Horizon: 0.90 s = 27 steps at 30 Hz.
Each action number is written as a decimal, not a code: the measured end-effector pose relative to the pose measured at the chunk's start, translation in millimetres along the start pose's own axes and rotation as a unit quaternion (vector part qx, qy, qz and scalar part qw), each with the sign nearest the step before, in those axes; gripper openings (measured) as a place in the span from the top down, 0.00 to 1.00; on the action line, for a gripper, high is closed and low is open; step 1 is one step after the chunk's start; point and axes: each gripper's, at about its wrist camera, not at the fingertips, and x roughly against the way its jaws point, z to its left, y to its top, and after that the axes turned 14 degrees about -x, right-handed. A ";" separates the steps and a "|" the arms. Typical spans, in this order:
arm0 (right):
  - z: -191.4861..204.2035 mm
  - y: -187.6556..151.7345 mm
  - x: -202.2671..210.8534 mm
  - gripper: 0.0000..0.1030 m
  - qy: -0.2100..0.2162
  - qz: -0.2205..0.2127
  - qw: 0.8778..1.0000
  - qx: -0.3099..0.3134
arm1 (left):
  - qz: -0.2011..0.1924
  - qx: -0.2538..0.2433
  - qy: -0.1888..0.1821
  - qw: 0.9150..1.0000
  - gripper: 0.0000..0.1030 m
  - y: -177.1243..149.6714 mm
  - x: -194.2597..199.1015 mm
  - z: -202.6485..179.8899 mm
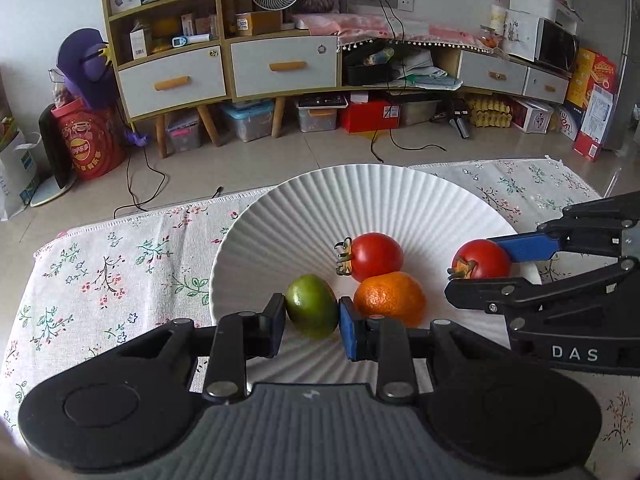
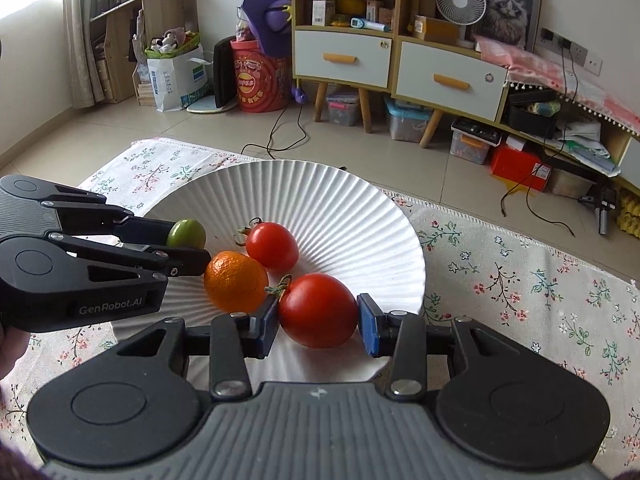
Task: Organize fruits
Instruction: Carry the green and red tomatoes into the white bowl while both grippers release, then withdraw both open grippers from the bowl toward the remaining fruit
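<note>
On my left feed, the left gripper (image 1: pixel 312 316) has its fingers (image 1: pixel 350 330) clamped on a lime (image 1: pixel 312 306), one blue pad on each side. The lime sits at the near edge of a white ribbed plate (image 1: pixel 400 200), just left of an orange (image 1: pixel 390 300), which it nearly touches. Behind the orange lies a loose tomato (image 1: pixel 376 256), stem pointing left, touching the orange.

On my right feed, the right gripper (image 2: pixel 318 318) has its fingers (image 2: pixel 370 330) clamped on a second tomato (image 2: pixel 318 310), larger in this view, at the plate's near right rim. Its stem points toward the orange (image 2: pixel 236 286), which lies just to its left. I cannot tell whether either held fruit rests on the plate or hangs just above it.

From the left feed, the right gripper (image 1: pixel 480 268) comes in from the right, holding that tomato (image 1: pixel 482 260) over the rim. From the right feed, the left gripper (image 2: pixel 186 240) reaches in from the left with the lime (image 2: pixel 187 234).

The plate (image 2: pixel 340 208) stands on a worktop covered by a floral cloth (image 1: pixel 120 268). Beyond it are a tiled floor (image 1: pixel 280 152) and a shelf unit (image 1: pixel 224 64).
</note>
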 end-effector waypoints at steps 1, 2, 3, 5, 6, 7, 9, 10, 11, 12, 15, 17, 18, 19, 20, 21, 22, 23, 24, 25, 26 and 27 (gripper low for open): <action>0.5 0.3 0.3 0.63 0.000 0.000 1.000 0.001 | 0.000 -0.001 0.001 1.000 0.77 1.0 -0.6 0.2; 0.2 1.0 0.6 0.62 0.000 0.000 1.000 0.000 | 0.000 -0.001 0.002 1.000 0.76 1.4 -0.3 0.3; 0.5 1.1 2.0 0.61 0.000 -0.002 1.000 -0.001 | -0.001 -0.001 0.003 1.000 0.75 1.5 0.5 0.3; -0.6 3.1 3.5 0.59 0.000 -0.004 1.000 -0.002 | 0.000 -0.002 0.004 1.000 0.74 2.6 1.6 0.3; -1.3 3.9 5.1 0.58 0.000 -0.004 1.000 -0.003 | 0.000 -0.001 0.003 1.000 0.74 2.6 2.5 0.6; -2.9 5.3 6.2 0.55 0.000 -0.005 1.000 -0.006 | 0.001 0.001 0.002 1.000 0.72 2.6 3.3 1.2; -4.7 6.4 10.0 0.53 0.000 -0.007 1.000 -0.011 | 0.001 0.001 0.001 1.000 0.68 2.9 5.9 1.0; -5.5 7.0 11.5 0.52 -0.002 -0.007 1.000 -0.012 | 0.001 -0.001 0.002 1.000 0.66 3.0 7.7 0.3; -6.3 7.2 13.6 0.51 -0.003 -0.007 1.000 -0.014 | 0.001 -0.002 0.003 1.000 0.63 3.0 9.8 -0.3; -7.0 7.5 15.8 0.50 -0.004 -0.008 1.000 -0.016 | 0.001 -0.003 0.003 1.000 0.62 3.1 12.0 -0.7; -7.6 8.1 23.2 0.48 -0.008 -0.010 1.000 -0.021 | 0.003 -0.005 0.003 1.000 0.58 3.4 19.4 -2.1; -7.3 8.2 28.9 0.46 -0.009 -0.012 1.000 -0.025 | 0.005 -0.006 0.005 1.000 0.55 3.1 24.8 -2.9; -7.1 8.4 31.8 0.45 -0.008 -0.013 1.000 -0.027 | 0.007 -0.006 0.006 1.000 0.54 2.9 27.2 -2.8; -6.8 8.1 35.1 0.44 -0.008 -0.014 0.999 -0.028 | 0.008 -0.007 0.008 1.000 0.51 2.7 29.8 -2.8; -6.5 8.1 37.2 0.41 -0.008 -0.015 0.999 -0.029 | 0.010 -0.006 0.013 1.000 0.47 2.4 33.0 -3.2; -6.2 8.1 40.7 0.40 -0.009 -0.016 0.999 -0.031 | 0.010 -0.005 0.016 1.000 0.45 2.1 35.5 -3.2; -6.2 8.1 43.5 0.38 -0.010 -0.016 0.999 -0.033 | 0.010 -0.003 0.017 1.000 0.42 0.9 39.7 -3.0; -6.0 7.9 46.2 0.37 -0.010 -0.015 0.999 -0.034 | 0.009 -0.001 0.017 1.000 0.40 0.4 42.5 -2.6; -5.5 7.4 48.9 0.37 -0.011 -0.014 0.999 -0.036 | 0.008 0.002 0.016 1.000 0.39 -0.8 47.0 -2.3; -5.3 7.4 51.4 0.35 -0.011 -0.014 0.999 -0.037 | 0.008 0.004 0.017 1.000 0.36 -1.9 50.8 -1.8; -4.8 7.1 53.7 0.33 -0.012 -0.014 0.999 -0.038 | 0.009 0.005 0.017 1.000 0.34 -2.6 54.2 -1.9; -4.0 6.3 56.6 0.33 -0.011 -0.015 0.999 -0.039 | 0.010 0.005 0.018 1.000 0.32 -3.0 56.7 -1.9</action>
